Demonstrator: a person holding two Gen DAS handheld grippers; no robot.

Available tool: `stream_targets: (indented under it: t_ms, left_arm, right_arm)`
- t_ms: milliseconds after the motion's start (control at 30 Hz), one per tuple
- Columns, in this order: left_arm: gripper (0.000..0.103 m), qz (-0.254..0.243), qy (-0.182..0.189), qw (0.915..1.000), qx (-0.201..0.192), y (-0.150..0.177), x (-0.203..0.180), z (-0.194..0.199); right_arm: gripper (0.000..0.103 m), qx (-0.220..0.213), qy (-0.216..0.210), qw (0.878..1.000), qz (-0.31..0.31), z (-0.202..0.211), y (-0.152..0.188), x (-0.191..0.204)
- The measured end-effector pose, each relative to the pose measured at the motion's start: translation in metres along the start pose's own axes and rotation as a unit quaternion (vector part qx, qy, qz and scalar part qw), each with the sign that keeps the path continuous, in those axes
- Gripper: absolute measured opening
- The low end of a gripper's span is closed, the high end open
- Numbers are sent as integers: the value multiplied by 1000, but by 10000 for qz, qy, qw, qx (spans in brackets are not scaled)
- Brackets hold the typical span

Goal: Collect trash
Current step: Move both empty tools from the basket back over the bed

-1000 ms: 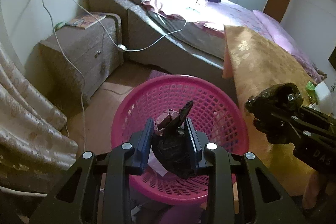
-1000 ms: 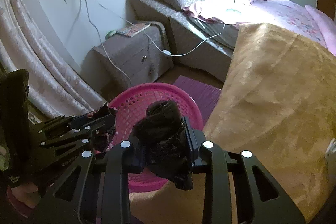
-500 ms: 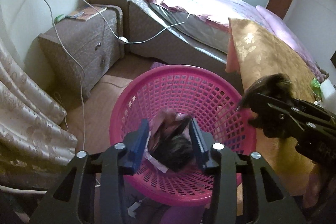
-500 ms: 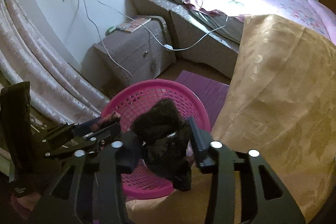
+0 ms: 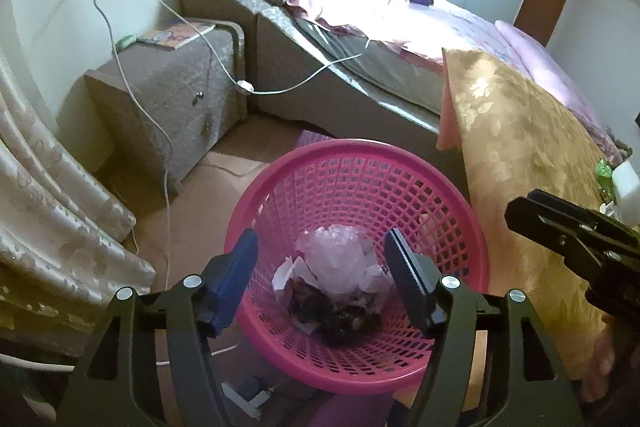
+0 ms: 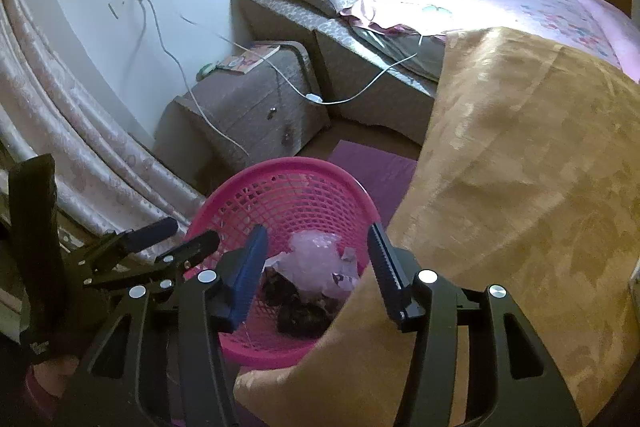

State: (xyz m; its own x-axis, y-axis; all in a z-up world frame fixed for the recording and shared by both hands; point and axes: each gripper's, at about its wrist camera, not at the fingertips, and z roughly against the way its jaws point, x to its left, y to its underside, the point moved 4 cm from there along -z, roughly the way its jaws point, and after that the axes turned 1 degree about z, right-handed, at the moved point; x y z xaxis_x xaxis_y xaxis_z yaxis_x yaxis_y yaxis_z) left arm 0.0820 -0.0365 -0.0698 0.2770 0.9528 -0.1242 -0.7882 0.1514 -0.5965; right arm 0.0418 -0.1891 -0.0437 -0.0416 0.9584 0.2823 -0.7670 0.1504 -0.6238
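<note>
A pink mesh waste basket [image 5: 360, 163] stands on the floor beside the table; it also shows in the right wrist view [image 6: 288, 167]. Inside lie dark crumpled trash [image 5: 340, 319], a clear plastic bag [image 5: 340, 259] and white paper scraps. The same dark trash [image 6: 300, 311] and bag [image 6: 320, 263] show in the right wrist view. My left gripper [image 5: 322, 263] is open and empty above the basket. My right gripper [image 6: 316, 251] is open and empty above the basket's right rim; it also shows from the side in the left wrist view [image 5: 568, 227].
A table under a gold cloth [image 5: 520, 155] stands right of the basket, with a green wrapper [image 5: 604, 173] and a white object at its far edge. A bedside cabinet [image 5: 168, 95], hanging cables [image 5: 160, 131], a curtain [image 5: 48, 211] and a bed [image 5: 360, 39] surround the spot.
Both grippers opened and let go of their dark crumpled trash, which fell into the pink basket. Both grippers now stand empty over it.
</note>
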Motion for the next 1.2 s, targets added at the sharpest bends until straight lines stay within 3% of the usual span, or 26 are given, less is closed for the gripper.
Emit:
stream_targets:
  t_ms: [500, 1200]
  left_arm:
    - [76, -406, -119, 9984, -369, -2, -22, 21]
    - [77, -871, 234, 9952, -387, 13, -67, 32]
  right_arm:
    - [61, -331, 315, 9988, -177, 41, 21, -26]
    - [65, -686, 1153, 9884, -715, 110, 70, -103]
